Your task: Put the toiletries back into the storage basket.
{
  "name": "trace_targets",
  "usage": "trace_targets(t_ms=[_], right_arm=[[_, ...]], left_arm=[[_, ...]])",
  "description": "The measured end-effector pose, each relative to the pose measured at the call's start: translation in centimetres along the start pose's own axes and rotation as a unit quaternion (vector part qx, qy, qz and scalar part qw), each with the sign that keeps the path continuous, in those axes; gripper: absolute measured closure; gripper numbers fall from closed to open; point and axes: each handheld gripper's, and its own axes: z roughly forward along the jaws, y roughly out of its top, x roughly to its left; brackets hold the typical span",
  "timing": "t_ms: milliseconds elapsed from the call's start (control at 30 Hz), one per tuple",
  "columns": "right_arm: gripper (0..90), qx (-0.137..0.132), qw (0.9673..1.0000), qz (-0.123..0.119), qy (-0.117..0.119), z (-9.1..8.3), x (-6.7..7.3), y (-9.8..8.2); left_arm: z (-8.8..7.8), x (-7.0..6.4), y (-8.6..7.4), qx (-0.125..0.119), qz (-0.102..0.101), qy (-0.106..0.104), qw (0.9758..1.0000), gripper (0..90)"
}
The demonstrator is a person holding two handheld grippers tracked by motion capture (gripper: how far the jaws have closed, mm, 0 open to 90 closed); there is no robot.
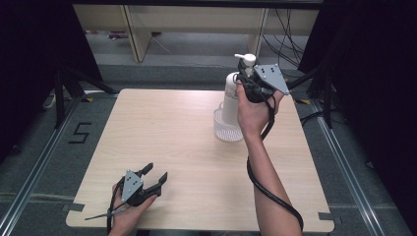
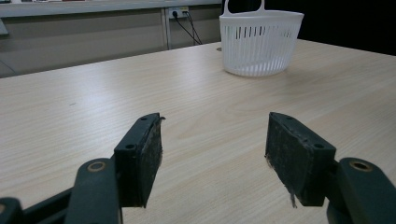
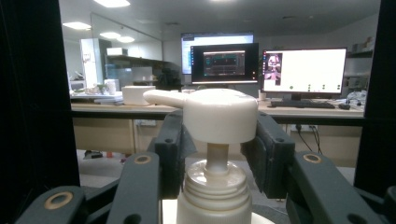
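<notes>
My left tool [image 1: 156, 173] rests low at the near left of the counter [image 1: 162, 128], jaws spread wide with nothing between them; its own view shows bare wood between its pads [image 2: 299, 156]. Further right, toward the far side, stands the white basket [image 1: 227, 129], its slotted wall and handle loop clear in the left gripper view [image 2: 259, 42]. My right tool [image 1: 244, 69] grips the pump bottle [image 1: 231, 98] at the neck: the jaws sit on either side under the pump head [image 3: 219, 114], closed part-way on it.

Progress, as I judge it: the bottle is grasped and held upright at the basket, its base seemingly over or just inside the rim; I cannot tell whether it is seated. Lowering or lifting it and releasing remain. Nothing else stands on the counter; the only obstruction is the basket's rim.
</notes>
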Motion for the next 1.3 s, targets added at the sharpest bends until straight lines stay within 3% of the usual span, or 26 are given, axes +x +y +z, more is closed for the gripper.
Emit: trace_targets(t_ms=[33,267,1300], right_arm=[[60.4,0.004,0.9999,0.011,0.004,0.1,0.1,0.0],[60.4,0.009,1.0000,0.002,0.002,0.6,0.1,-0.4],[60.4,0.044,0.9989,0.015,0.002,2.5,-0.5,-2.3]], left_arm=[[0.0,0.0,0.0,0.000,0.000,0.000,1.0000,35.7],[0.0,0.0,0.0,-0.001,-0.001,-0.001,1.0000,35.6],[0.0,-0.1,0.0,-0.004,0.002,-0.004,1.0000,35.4]])
